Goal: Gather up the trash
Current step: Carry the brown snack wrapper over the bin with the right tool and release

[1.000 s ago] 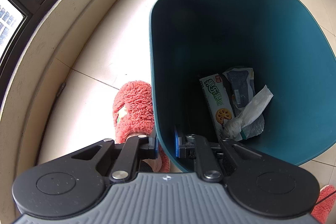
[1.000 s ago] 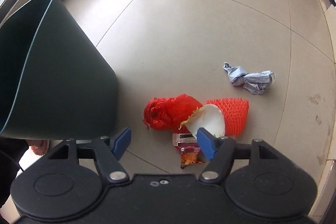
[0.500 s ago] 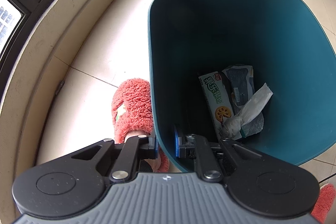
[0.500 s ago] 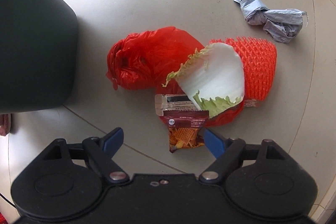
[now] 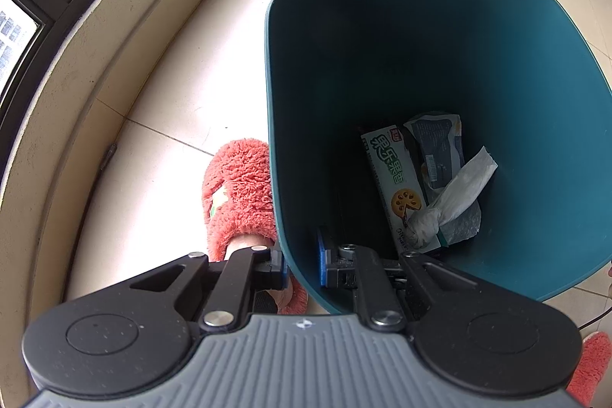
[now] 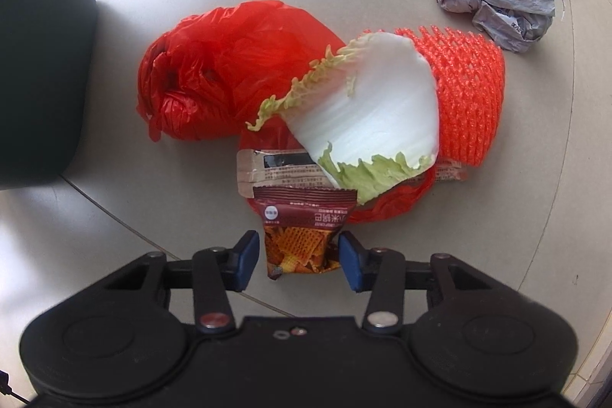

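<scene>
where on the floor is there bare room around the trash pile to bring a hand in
Bare tile lies beyond the red bag, between the bin and the grey wad, and to the right of the orange net. It is crowded mid-pile, where cabbage leaf, wrappers and snack packet overlap.

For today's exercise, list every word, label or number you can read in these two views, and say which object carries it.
"果乐果香": green characters on the biscuit box inside the teal bin.
Red logo at that box's top corner: too small to read.
Snack packet between the right gripper's closing jaws: white characters upside down, unreadable.
Beige wrapper: fine print, blurred.
Grey crumpled bag: print illegible.
</scene>
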